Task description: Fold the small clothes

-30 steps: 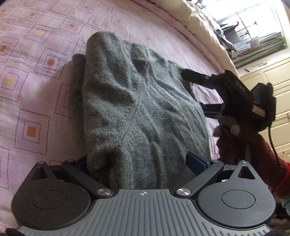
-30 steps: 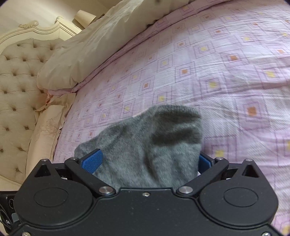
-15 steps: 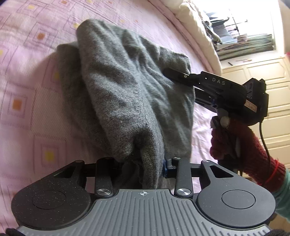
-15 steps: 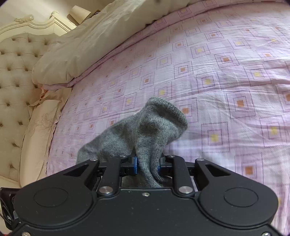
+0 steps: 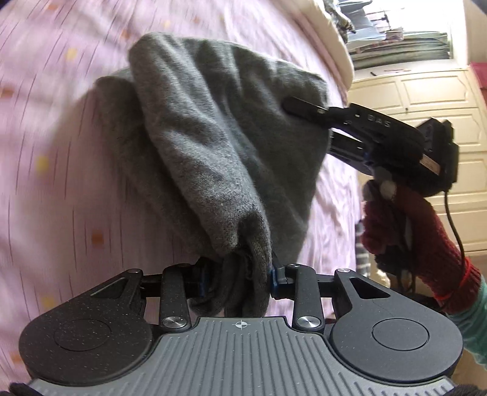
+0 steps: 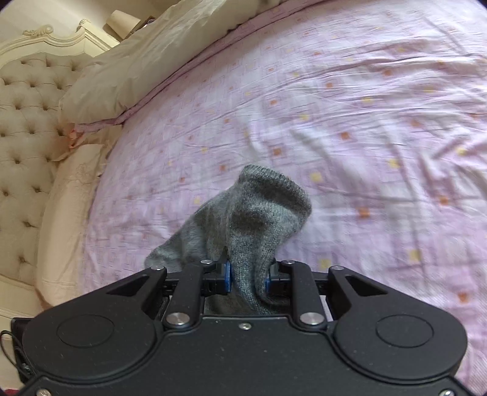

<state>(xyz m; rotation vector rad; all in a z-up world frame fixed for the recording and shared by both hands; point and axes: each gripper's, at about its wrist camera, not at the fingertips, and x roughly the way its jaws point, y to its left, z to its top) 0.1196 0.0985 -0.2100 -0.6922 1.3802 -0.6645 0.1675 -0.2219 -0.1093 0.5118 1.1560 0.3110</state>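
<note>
A grey knitted garment (image 5: pixel 213 146) hangs bunched above the pink patterned bed sheet (image 5: pixel 45 152), folded over itself. My left gripper (image 5: pixel 239 278) is shut on its near edge, the knit squeezed between the blue pads. In the left wrist view the right gripper (image 5: pixel 307 108) pinches the garment's far right corner, held by a hand in a dark red glove (image 5: pixel 404 225). In the right wrist view the right gripper (image 6: pixel 248 272) is shut on a fold of the same grey knit (image 6: pixel 252 213), which rises in a hump over the sheet (image 6: pixel 365 121).
A cream pillow (image 6: pixel 158 58) and a tufted headboard (image 6: pixel 24 128) lie at the bed's far left. Cream cabinet doors (image 5: pixel 426 91) and a bright window (image 5: pixel 395 27) stand beyond the bed's edge. A cable (image 5: pixel 453 219) trails from the right gripper.
Both grippers went from open around the knit to shut on it. They have since lifted the garment off the sheet, gathering it into a hanging bundle; the views are blurred by motion.
</note>
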